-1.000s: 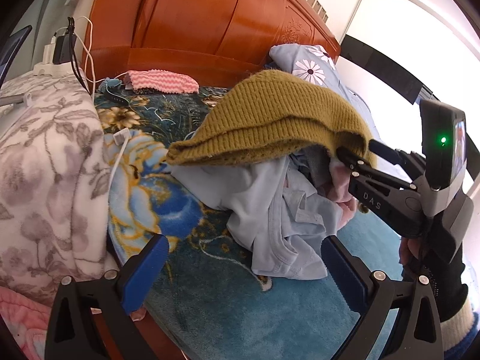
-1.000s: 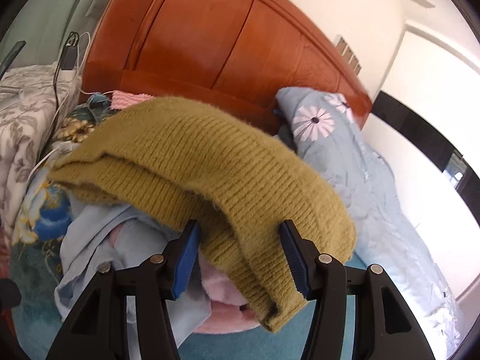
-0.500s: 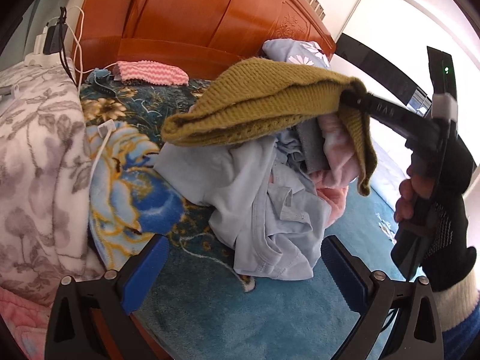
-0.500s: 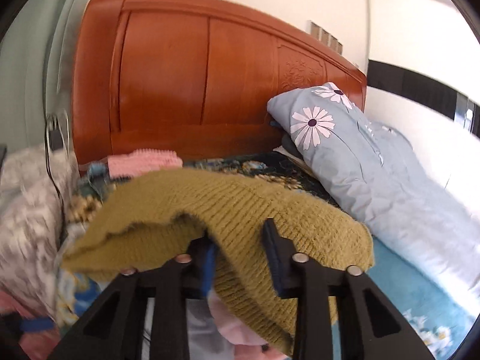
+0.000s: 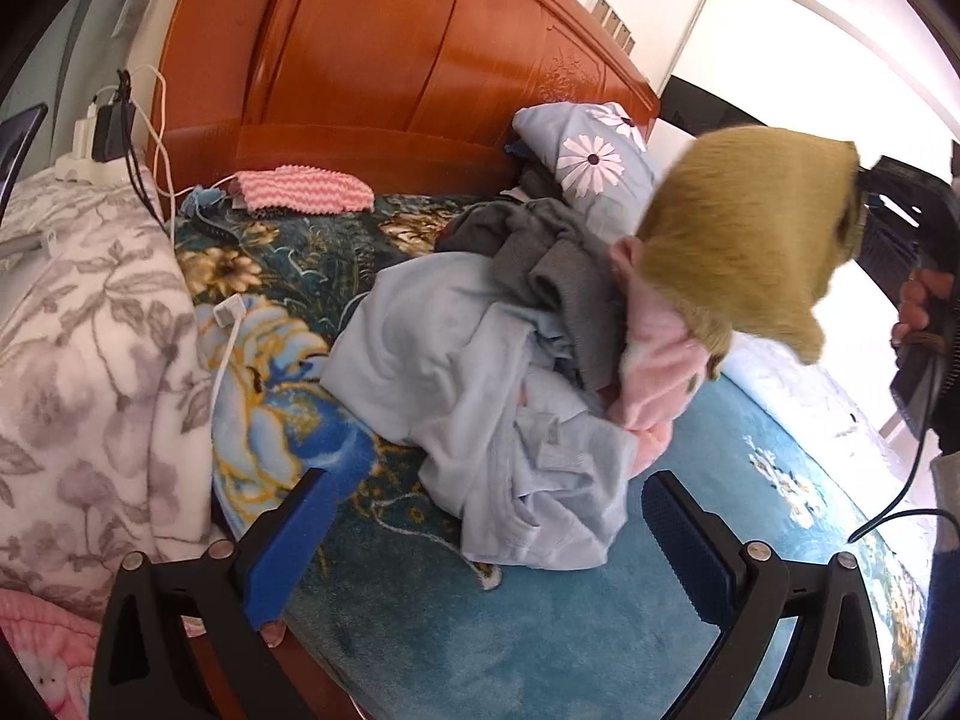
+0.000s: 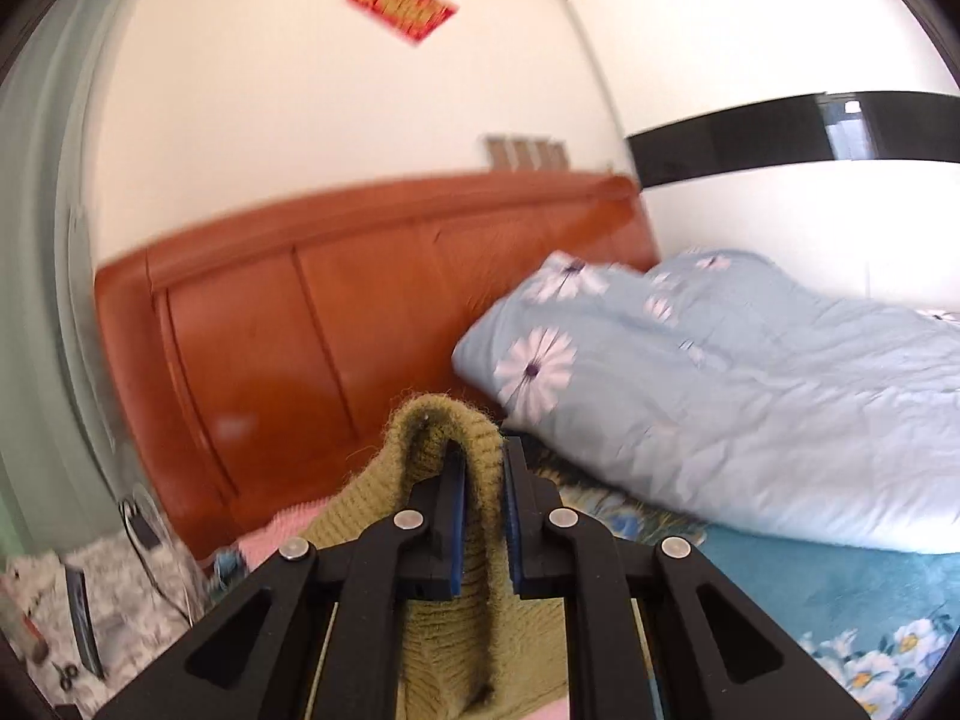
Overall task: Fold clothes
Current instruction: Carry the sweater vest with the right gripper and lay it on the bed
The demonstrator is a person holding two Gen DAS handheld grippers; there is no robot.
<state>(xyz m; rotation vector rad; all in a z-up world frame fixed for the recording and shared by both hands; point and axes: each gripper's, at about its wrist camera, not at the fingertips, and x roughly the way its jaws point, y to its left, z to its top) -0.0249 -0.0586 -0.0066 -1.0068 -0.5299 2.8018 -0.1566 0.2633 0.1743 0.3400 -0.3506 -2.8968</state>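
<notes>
Left wrist view
Left gripper point(image 5: 486, 534): jaws spread wide with nothing between the blue pads, hovering over the teal bedspread point(image 5: 540, 630) near the bed's near edge.
Olive knit sweater point(image 5: 750, 240): lifted clear of the heap at the right, blurred, hanging from the right gripper point(image 5: 864, 192), whose black body shows at the picture's right edge with a hand point(image 5: 921, 312) around its handle.
Clothes heap: mid-bed, a pale blue shirt point(image 5: 480, 390) in front, grey garments point(image 5: 540, 252) on top behind it, a pink fleece piece point(image 5: 654, 372) at its right, just under the sweater's hanging end.
Headboard end: an orange wooden headboard point(image 5: 390, 60), a pink-and-white zigzag cloth point(image 5: 300, 192) lying against it, a daisy-print pillow point(image 5: 594, 162) toward the right.
Left edge of the bed: a grey-flowered blanket point(image 5: 90, 330), chargers and white cables point(image 5: 156, 138) above it.

Right wrist view
Right gripper point(image 6: 483, 474): jaws have just been closing and now pinch a fold of the olive knit sweater point(image 6: 444, 540), which bulges up above the pads and drapes down below them.
Beyond: the headboard point(image 6: 300, 330), a pale blue daisy-print quilt point(image 6: 750, 390) along the bed's right side, a red diamond decoration point(image 6: 402, 6) on the white wall.
</notes>
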